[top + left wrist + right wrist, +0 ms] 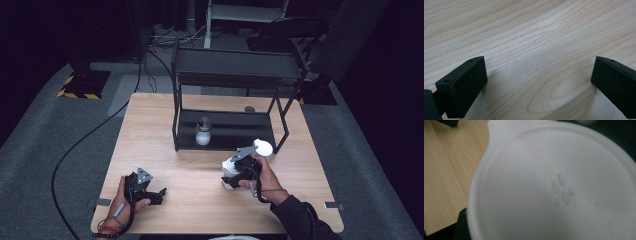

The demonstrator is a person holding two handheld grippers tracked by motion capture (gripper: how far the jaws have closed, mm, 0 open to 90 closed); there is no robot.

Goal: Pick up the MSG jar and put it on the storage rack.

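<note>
A: From the high view, where are your tools?
B: Your left gripper (159, 192) lies low on the pale wooden table (200, 190), and your right gripper (231, 176) is at a white round plastic container (231, 184) just in front of the black metal two-tier rack (235, 70). A small clear glass jar with a dark stopper (203, 132) stands on the rack's lower shelf; I cannot tell what is in it.

A: And the left gripper view?
B: Your jaws stand wide apart over bare wood, nothing between them.

A: The right gripper view?
B: The white round plastic lid (559, 187), with a few small raised ribs, sits right up against the lens. Your jaws are clenched on that container.
</note>
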